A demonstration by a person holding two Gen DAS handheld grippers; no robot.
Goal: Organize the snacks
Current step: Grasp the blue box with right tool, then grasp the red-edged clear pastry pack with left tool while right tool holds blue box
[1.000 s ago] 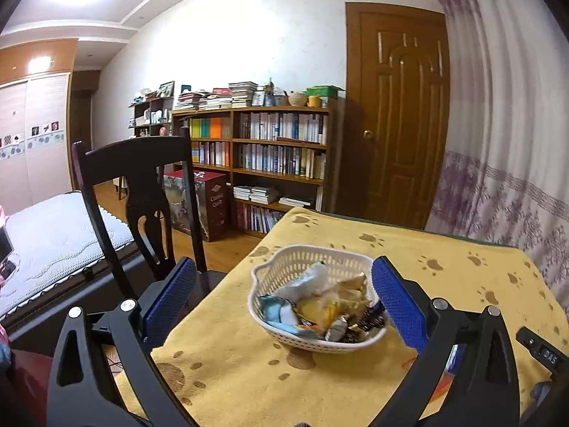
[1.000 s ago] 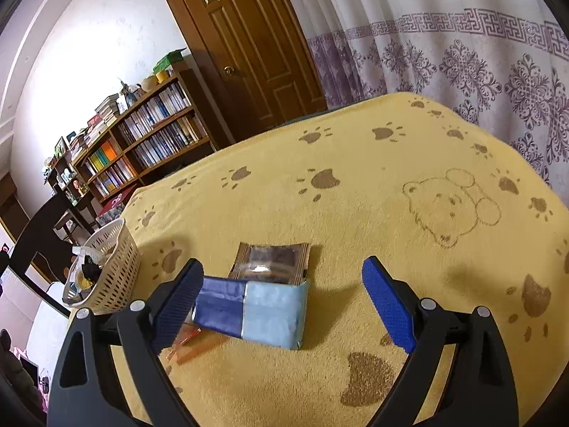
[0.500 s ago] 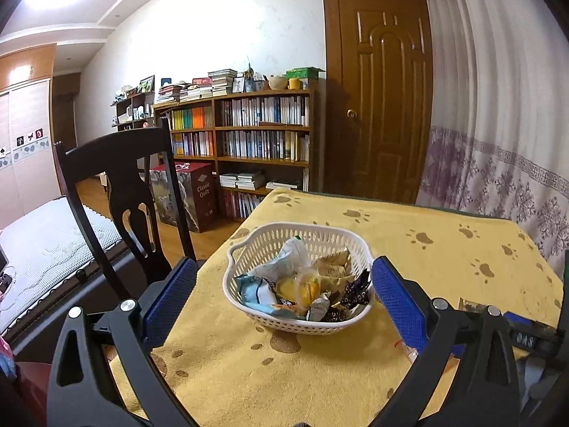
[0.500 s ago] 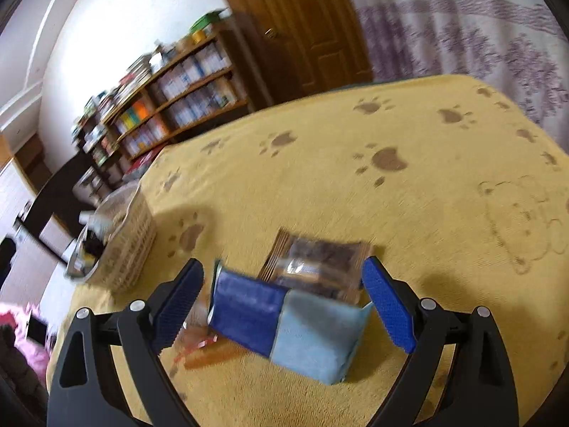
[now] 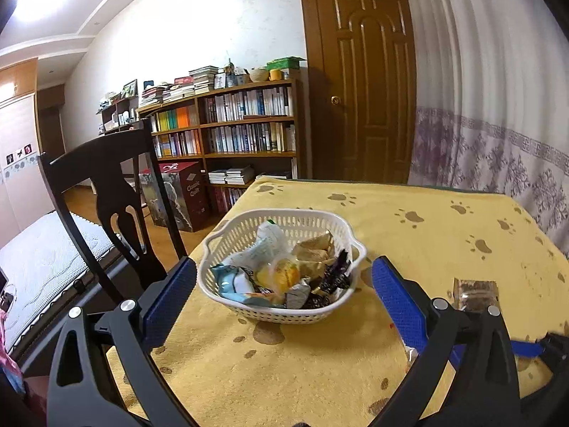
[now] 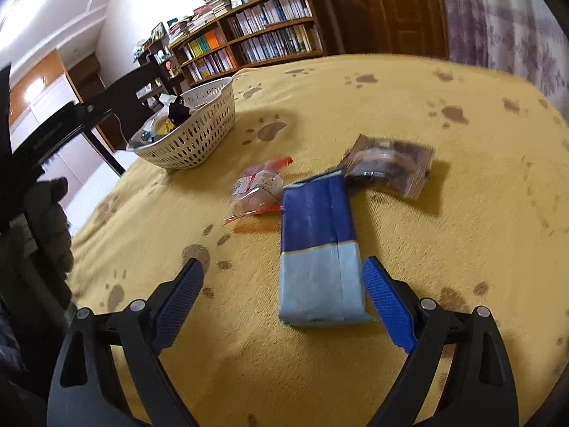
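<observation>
Basket: my white perforated plastic basket (image 5: 284, 311) stands on the worktop (image 6: 409, 99) under its yellow paw-print cloth, near the edge by the dark wooden chair (image 5: 106, 192).
In the basket: a heap of wrapped snacks, among them a pale blue packet (image 5: 233, 279), a round yellow sweet in clear wrap (image 5: 281, 274), tan pouches (image 5: 314, 249) and black wrappers (image 5: 336, 277).
Loose snacks: right of the basket, well apart from it, lie a flat packet, dark blue at the far end and light blue at the near end (image 6: 320, 249), a clear red-edged bag (image 6: 258, 188) and a brown clear-windowed packet (image 6: 391, 163) touching the blue one's far end.
Left tongs (image 5: 284, 299): spread wide, empty, the basket seen between the fingers.
Right tongs (image 6: 282, 299): spread wide, empty, the right finger just beside the light blue end.
</observation>
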